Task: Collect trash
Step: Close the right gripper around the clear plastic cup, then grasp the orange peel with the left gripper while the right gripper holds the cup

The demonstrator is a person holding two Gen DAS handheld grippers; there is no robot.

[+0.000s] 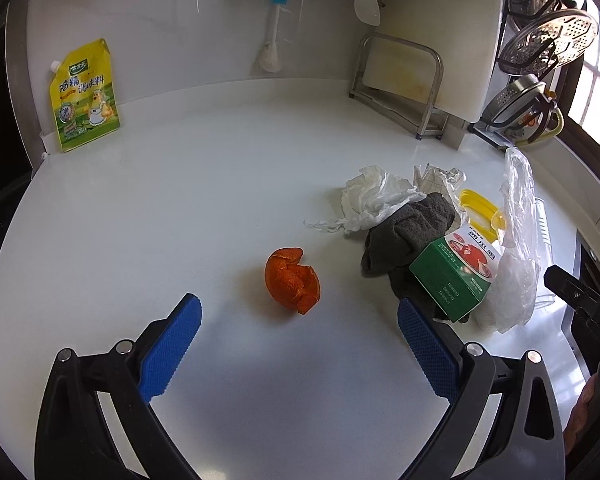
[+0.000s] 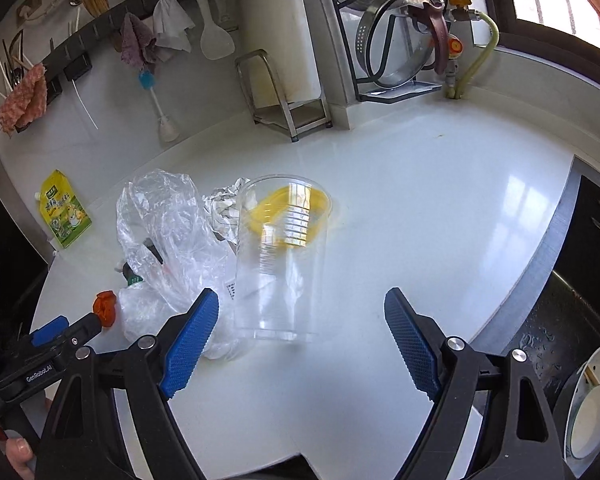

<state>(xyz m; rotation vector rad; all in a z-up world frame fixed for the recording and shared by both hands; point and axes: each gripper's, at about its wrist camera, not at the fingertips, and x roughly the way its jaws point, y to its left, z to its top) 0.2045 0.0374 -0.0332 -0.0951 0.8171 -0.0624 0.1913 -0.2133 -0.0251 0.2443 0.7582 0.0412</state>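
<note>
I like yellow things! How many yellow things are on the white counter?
2: the yellow pouch standing against the back wall, and the yellow lid lying behind the clear cup. More may hide under the pile.

I see white counter point(image 1: 180, 208). On it: orange peel point(image 1: 292, 280) in middle, yellow pouch point(image 1: 85, 94) far left, right side crumpled tissue point(image 1: 374, 196), grey cloth point(image 1: 404, 236), green box point(image 1: 450, 280), plastic bag point(image 1: 514, 248), clear cup point(image 2: 280, 256) upright.
</note>
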